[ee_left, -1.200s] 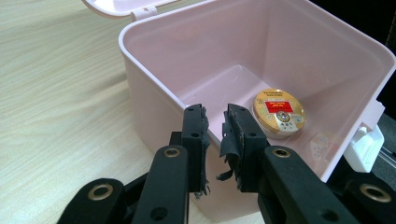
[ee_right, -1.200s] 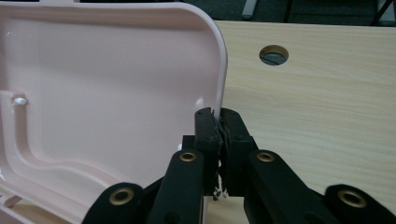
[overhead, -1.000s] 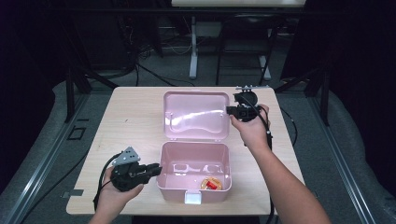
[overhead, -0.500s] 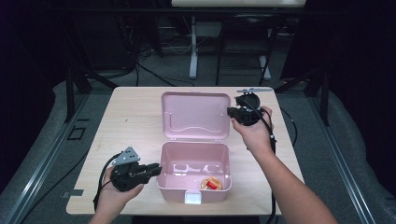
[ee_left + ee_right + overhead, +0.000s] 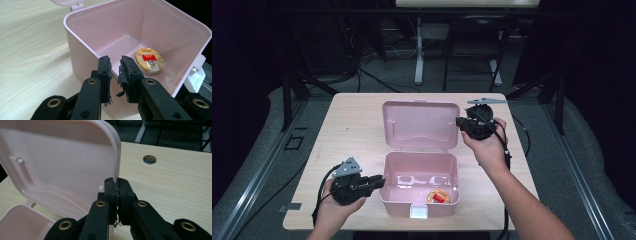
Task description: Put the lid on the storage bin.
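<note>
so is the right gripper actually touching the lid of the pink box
Touching. In the right gripper view the right gripper has its jaws shut on the edge of the lid, with the rim between the pads.

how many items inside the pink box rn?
1: a round gold tin with a red label, lying flat on the floor of the pink box near the white latch. The front wall could hide something small.

A pale wood-grain table point(image 5: 357, 125) stands on grey carpet point(image 5: 532, 85) in a dim room. Beyond its far edge, dark chair and stand legs point(image 5: 472, 55) cluster around a white post point(image 5: 418, 55), with black cables point(image 5: 377, 80) trailing across the floor. A metal rail point(image 5: 257, 170) runs along the left.
</note>
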Demonstrator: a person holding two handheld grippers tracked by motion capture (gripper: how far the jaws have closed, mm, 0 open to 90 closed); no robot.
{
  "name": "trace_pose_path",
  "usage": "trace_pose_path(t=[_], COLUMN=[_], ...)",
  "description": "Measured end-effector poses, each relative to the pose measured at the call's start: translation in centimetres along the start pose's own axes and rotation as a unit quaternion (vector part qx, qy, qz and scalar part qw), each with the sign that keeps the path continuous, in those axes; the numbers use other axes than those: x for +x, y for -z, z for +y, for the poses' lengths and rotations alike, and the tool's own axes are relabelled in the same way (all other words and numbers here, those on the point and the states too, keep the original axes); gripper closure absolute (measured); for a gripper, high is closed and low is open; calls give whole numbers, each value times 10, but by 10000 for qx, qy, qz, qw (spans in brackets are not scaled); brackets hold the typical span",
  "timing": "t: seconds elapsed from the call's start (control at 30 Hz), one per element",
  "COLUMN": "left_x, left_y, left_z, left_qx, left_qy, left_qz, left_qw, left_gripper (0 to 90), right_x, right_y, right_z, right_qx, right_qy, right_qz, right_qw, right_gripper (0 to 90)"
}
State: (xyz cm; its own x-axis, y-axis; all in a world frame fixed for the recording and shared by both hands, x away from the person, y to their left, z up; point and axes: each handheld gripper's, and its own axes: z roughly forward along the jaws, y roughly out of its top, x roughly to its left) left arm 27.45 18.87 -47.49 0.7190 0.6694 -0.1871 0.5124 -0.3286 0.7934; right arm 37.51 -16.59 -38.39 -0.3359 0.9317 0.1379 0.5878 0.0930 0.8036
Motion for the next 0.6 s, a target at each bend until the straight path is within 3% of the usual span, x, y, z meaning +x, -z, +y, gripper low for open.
trace_pose_path(t=[0.17,0.27,0.5,0.6], left_x=[0,1,1,1], left_y=[0,0,0,0], left_z=[0,0,0,0], left_qx=[0,1,8,21], left_qy=[4,20,38,36], left_qz=[-4,-23,-53,-52], left_qw=[10000,10000,10000,10000], left_gripper=[777,777,777,776], right_x=[2,4,5,8], right_y=[5,7,13,17], right_z=[-3,-6,-11,-14], right_qx=[-61,-134,-229,-298], right_qy=[11,176,203,320], right_qz=[32,-23,36,6], right_qw=[10000,9998,9995,9990], right_gripper=[874,874,873,873])
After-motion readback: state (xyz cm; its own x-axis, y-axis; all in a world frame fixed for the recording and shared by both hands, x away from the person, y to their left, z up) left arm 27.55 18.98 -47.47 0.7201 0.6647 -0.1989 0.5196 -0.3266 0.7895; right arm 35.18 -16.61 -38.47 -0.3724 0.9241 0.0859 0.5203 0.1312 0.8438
